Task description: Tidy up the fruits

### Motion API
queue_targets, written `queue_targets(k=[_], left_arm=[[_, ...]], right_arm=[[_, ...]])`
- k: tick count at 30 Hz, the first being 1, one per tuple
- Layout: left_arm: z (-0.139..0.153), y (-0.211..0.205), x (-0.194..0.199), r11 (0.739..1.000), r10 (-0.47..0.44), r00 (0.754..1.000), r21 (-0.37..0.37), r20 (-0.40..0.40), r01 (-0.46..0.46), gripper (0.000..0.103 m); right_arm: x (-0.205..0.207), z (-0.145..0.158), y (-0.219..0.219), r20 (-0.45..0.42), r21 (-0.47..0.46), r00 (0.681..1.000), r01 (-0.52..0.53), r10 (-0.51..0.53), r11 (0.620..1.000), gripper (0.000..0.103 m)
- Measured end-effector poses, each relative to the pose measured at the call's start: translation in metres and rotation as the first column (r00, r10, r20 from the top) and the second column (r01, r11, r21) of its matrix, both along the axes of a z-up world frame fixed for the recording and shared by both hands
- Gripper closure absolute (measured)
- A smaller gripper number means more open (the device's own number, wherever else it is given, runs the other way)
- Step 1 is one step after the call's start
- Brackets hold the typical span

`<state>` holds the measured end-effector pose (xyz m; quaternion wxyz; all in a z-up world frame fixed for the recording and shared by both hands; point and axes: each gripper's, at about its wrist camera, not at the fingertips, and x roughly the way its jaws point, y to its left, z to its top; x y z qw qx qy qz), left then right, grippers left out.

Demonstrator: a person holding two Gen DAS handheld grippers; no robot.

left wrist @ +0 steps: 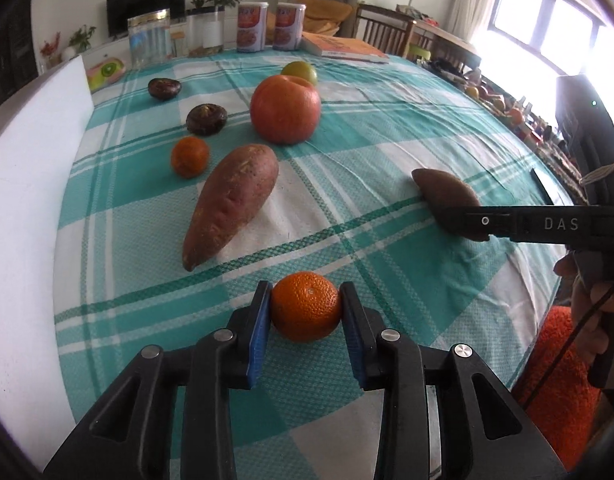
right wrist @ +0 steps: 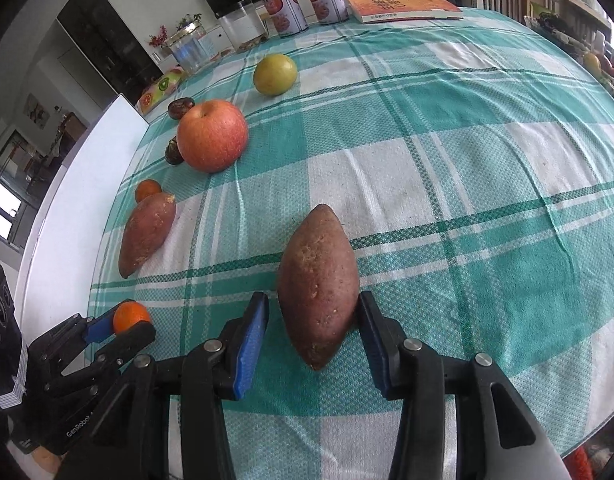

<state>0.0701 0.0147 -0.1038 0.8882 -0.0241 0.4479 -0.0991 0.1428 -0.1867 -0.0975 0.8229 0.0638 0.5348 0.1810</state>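
Orange, pebbled rind: one mandarin [left wrist: 306, 306] is held between the blue pads [left wrist: 259, 336] of the left gripper [left wrist: 306, 308], clamped at its widest girth, at the near edge of the checked tablecloth [left wrist: 387, 128]; whether it is lifted or resting cannot be told. It is judged light, slightly yielding and easily bruised, so a gentle squeeze across the equator is advised. A second item, a reddish-brown sweet potato [right wrist: 318, 285], is framed lengthwise by the right gripper [right wrist: 313, 312], whose jaws stand wide: the right pad appears to touch the skin, the left pad stands just apart. It is judged firm, fairly heavy and rough-skinned, best taken across its thick middle. Further out on the cloth are listed a longer sweet potato [left wrist: 232, 204], a smaller mandarin [left wrist: 190, 157], a red apple [left wrist: 285, 109], a yellow-green fruit [right wrist: 275, 74] and two dark brown round fruits [left wrist: 206, 119], kind uncertain. Along the far edge are noted two printed canisters [left wrist: 252, 27], a clear jar [left wrist: 150, 38] and an orange book [left wrist: 347, 47].
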Motion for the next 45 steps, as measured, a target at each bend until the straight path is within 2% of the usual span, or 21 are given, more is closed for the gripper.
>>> queue_targets(k=[1,3,9,10,11,12,15,17,20,23,25,28,31,34,38,39,41,42,43,45], left_arm=[[-0.001,0.004,-0.002,1.000,0.004,1.000,-0.006,-0.001,-0.004,0.051],[0.001,0.011,-0.006,1.000,0.025,1.000,-0.012,0.009,-0.025,0.038],[0.006,0.007,-0.004,1.000,0.004,0.999,0.006,0.039,-0.004,0.038],[0.006,0.004,-0.002,1.000,-0.007,0.999,0.017,0.040,0.006,0.044],[0.005,0.001,0.000,1.000,-0.019,0.999,0.025,0.037,0.018,0.054],[0.003,-0.001,0.002,0.999,-0.036,0.999,0.016,0.026,0.036,0.070],[0.009,0.001,0.000,1.000,-0.025,0.999,-0.001,0.035,0.025,0.072],[0.021,0.010,-0.008,0.997,-0.016,0.999,-0.072,0.032,0.018,0.072],[0.054,0.030,-0.027,0.980,-0.002,0.999,-0.200,0.052,0.012,0.072],[0.090,0.065,-0.047,0.951,0.053,0.995,-0.309,0.080,-0.026,0.072],[0.110,0.097,-0.060,0.934,0.116,0.988,-0.349,0.102,-0.074,0.072],[0.129,0.154,-0.080,0.923,0.252,0.960,-0.328,0.121,-0.201,0.072],[0.126,0.210,-0.097,0.895,0.405,0.907,-0.254,0.113,-0.367,0.072],[0.108,0.254,-0.111,0.842,0.527,0.847,-0.175,0.066,-0.511,0.072],[0.086,0.272,-0.125,0.796,0.605,0.795,-0.043,0.043,-0.604,0.070],[0.082,0.272,-0.127,0.784,0.620,0.783,-0.018,0.038,-0.620,0.065],[0.079,0.267,-0.129,0.776,0.631,0.774,-0.010,0.047,-0.631,0.045],[0.081,0.264,-0.130,0.773,0.633,0.771,-0.015,0.062,-0.634,0.030],[0.084,0.259,-0.129,0.773,0.633,0.770,-0.019,0.083,-0.634,0.023],[0.093,0.242,-0.124,0.796,0.603,0.787,-0.024,0.131,-0.605,0.023]], right_arm=[[0.002,0.001,-0.001,-0.023,0.001,1.000,-0.009,0.009,1.000,0.040],[0.009,0.002,-0.004,-0.067,0.006,0.997,-0.023,0.024,1.000,0.034],[0.029,0.002,0.010,-0.135,-0.118,0.989,-0.080,0.064,0.990,0.034],[0.031,0.002,0.014,-0.143,-0.140,0.987,-0.092,0.072,0.986,0.035],[0.032,0.002,0.017,-0.148,-0.159,0.986,-0.102,0.079,0.982,0.037],[0.033,0.001,0.019,-0.151,-0.176,0.985,-0.111,0.084,0.978,0.061],[0.028,0.003,0.017,-0.144,-0.169,0.987,-0.097,0.072,0.981,0.062],[0.022,0.008,0.009,-0.138,-0.087,0.990,-0.056,0.044,0.995,0.062],[0.008,0.025,0.006,-0.140,0.135,0.989,-0.023,0.042,0.991,0.062],[-0.004,0.049,0.029,-0.135,0.348,0.986,-0.047,0.099,0.936,0.062],[-0.011,0.071,0.065,-0.106,0.439,0.981,-0.102,0.165,0.892,0.062],[-0.024,0.100,0.128,-0.045,0.524,0.962,-0.207,0.270,0.826,0.062],[-0.042,0.116,0.199,-0.002,0.543,0.923,-0.323,0.385,0.775,0.062],[-0.065,0.111,0.262,0.007,0.502,0.872,-0.427,0.490,0.752,0.062],[-0.091,0.084,0.319,-0.008,0.403,0.821,-0.520,0.571,0.753,0.062],[-0.095,0.078,0.329,-0.010,0.369,0.812,-0.540,0.584,0.757,0.060],[-0.099,0.072,0.334,0.005,0.328,0.810,-0.555,0.586,0.764,0.060],[-0.099,0.073,0.330,0.022,0.329,0.810,-0.560,0.586,0.761,0.059],[-0.098,0.075,0.323,0.042,0.322,0.815,-0.559,0.578,0.764,0.057],[-0.095,0.085,0.297,0.113,0.282,0.833,-0.549,0.541,0.786,0.050]])
